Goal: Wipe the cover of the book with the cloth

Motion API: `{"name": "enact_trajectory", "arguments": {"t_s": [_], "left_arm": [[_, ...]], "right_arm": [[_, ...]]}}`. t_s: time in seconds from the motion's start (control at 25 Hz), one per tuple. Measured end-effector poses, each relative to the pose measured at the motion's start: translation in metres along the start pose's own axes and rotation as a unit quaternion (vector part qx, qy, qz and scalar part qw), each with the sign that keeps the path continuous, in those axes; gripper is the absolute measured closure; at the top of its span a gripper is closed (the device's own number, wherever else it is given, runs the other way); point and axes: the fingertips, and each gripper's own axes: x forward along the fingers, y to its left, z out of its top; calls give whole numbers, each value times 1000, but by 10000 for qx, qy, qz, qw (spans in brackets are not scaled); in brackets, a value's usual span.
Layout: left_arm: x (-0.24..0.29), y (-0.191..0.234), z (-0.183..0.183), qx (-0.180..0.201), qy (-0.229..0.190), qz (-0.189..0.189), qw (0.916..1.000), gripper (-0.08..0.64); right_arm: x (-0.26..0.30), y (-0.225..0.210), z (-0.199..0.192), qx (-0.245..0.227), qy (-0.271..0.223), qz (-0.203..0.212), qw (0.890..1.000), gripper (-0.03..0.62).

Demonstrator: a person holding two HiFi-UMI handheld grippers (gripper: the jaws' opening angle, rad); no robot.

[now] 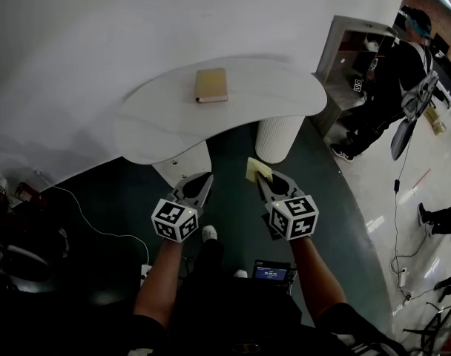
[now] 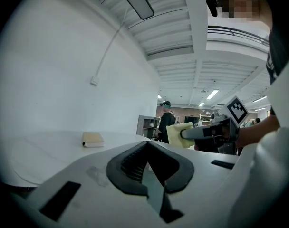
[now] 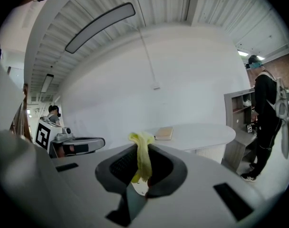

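Right gripper (image 1: 259, 176) with cloth (image 1: 256, 168), book (image 1: 211, 84) well apart

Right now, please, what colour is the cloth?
The cloth is pale yellow, clearest in the right gripper view.

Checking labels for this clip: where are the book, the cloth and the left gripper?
book (image 1: 211, 84), head view, middle of its cover.
cloth (image 1: 257, 170), head view, the flap sticking out past the jaws.
left gripper (image 1: 203, 178), head view, between its fingertips.
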Motion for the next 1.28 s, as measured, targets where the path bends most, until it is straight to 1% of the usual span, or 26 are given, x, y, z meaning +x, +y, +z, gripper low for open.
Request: {"name": "enact_trajectory", "arguments": {"t_s": [0.32, 0.84, 1.28], "left_arm": [[34, 52, 2, -141, 10, -60, 9999, 558], [97, 157, 16, -245, 141, -383, 9989, 558], [124, 228, 28, -280, 86, -554, 9980, 558]], "right_arm": [[51, -18, 12, -53, 117, -132, 9998, 505], [159, -43, 45, 50, 208, -477, 9986, 505], [226, -46, 63, 94, 188, -670, 9975, 505]]}}
